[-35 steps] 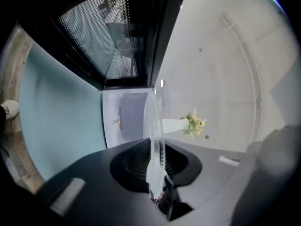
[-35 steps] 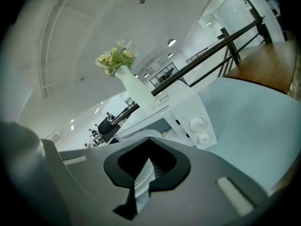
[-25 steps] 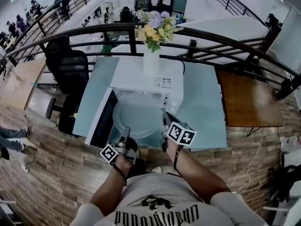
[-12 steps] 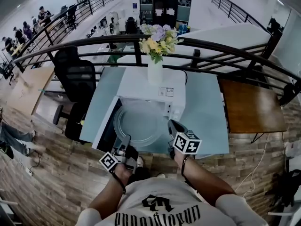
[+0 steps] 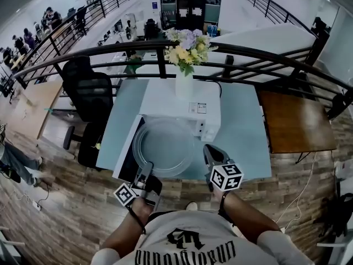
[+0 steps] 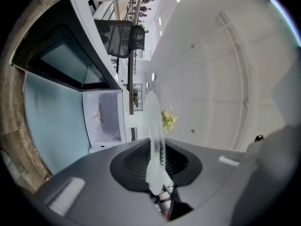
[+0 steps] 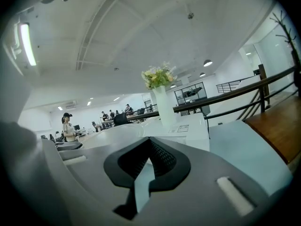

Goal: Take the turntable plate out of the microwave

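Observation:
The clear glass turntable plate [image 5: 164,147] hangs outside the white microwave [image 5: 179,106], over its open door [image 5: 128,150]. My left gripper [image 5: 148,167] is shut on the plate's near rim. In the left gripper view the plate [image 6: 154,126] stands edge-on between the black pads of that gripper [image 6: 157,161], with the microwave's hollow cavity [image 6: 101,117] behind it. My right gripper [image 5: 208,149] is shut with nothing in it, just right of the plate's rim. The right gripper [image 7: 149,159] points over the microwave's top [image 7: 188,128].
A white vase of flowers [image 5: 185,76] stands on the microwave's top. The microwave sits on a pale blue table [image 5: 242,137]. A black office chair [image 5: 91,93] stands at the left, a wooden table [image 5: 295,120] at the right, and a dark railing [image 5: 248,54] runs behind.
The left gripper has lifted the plate up and toward me, away from the microwave's mouth. The right gripper has risen with it and rolled.

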